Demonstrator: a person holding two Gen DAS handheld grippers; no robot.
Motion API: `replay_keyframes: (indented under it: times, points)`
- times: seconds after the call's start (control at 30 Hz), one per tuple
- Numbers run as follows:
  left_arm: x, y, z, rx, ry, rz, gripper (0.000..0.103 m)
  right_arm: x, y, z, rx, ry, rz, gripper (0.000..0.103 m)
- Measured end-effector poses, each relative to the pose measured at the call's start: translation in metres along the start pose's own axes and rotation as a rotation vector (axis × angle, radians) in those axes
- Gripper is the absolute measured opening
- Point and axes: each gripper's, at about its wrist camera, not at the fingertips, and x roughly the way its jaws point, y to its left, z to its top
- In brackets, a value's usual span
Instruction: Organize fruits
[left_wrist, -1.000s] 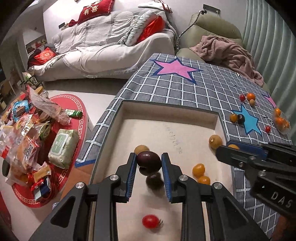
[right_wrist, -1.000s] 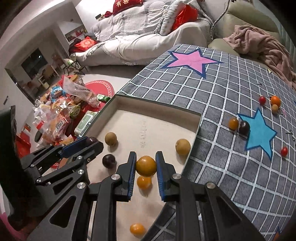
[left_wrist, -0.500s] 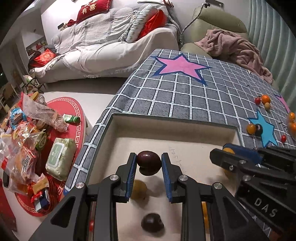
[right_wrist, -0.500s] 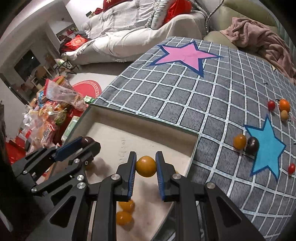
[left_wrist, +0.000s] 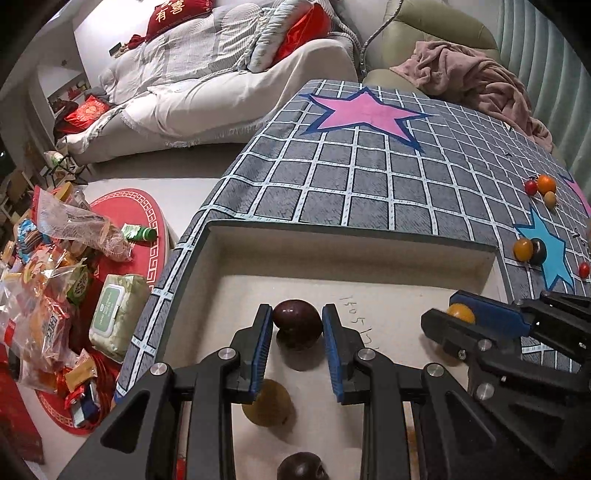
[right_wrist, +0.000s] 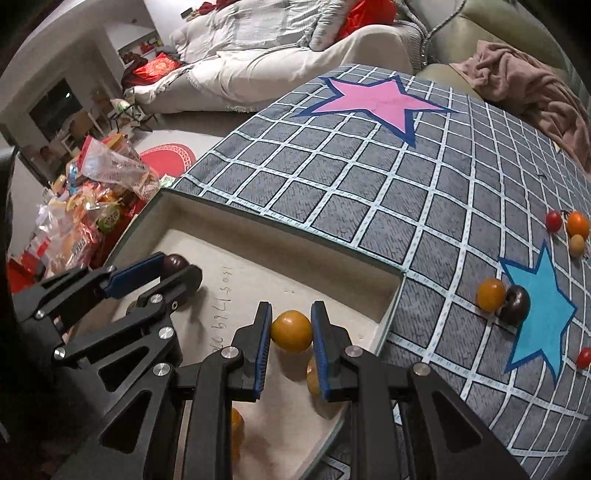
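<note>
A dark purple fruit (left_wrist: 297, 326) sits between the blue pads of my left gripper (left_wrist: 297, 314), which is shut on it just above the floor of the beige box (left_wrist: 351, 236). My right gripper (right_wrist: 291, 310) has an orange fruit (right_wrist: 291, 332) between its pads, still touching it; its jaws are opening slightly. It hangs low near the box's right wall. Each gripper shows in the other view: the right gripper (left_wrist: 458, 314) with its orange fruit, and the left gripper (right_wrist: 173, 264) with its dark one. A yellow-brown fruit (left_wrist: 267, 404) and another dark fruit (left_wrist: 301, 467) lie in the box.
The box sits in a grey checked cloth (right_wrist: 369, 166) with star patches. On the cloth to the right lie an orange fruit (right_wrist: 490, 294), a dark fruit (right_wrist: 515, 304) and several small red and orange ones (right_wrist: 569, 225). Snack bags (left_wrist: 48, 295) crowd the floor at left.
Both grippers, each with its fruit, have moved toward the far end of the box and sunk lower. The fruits lying in the box have slid toward the bottom of both views.
</note>
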Motion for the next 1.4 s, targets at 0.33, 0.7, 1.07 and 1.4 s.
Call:
replay_keyframes:
  times: [0.33, 0.7, 1.07, 1.4]
  points:
    - [-0.008, 0.018, -0.002, -0.059, -0.011, -0.014, 0.052, -0.017, -0.003, -0.002, 0.010, -0.042, 0.008, 0.058]
    - [-0.045, 0.031, -0.023, -0.070, -0.047, -0.024, 0.077, -0.053, -0.005, -0.013, 0.106, -0.038, 0.083, 0.089]
    - [-0.086, 0.038, -0.069, -0.071, -0.035, -0.087, 0.102, -0.076, 0.007, -0.058, 0.072, 0.060, 0.013, 0.103]
    - [-0.109, 0.031, -0.096, -0.020, -0.006, -0.071, 0.102, -0.097, 0.020, -0.087, 0.041, 0.081, 0.001, 0.103]
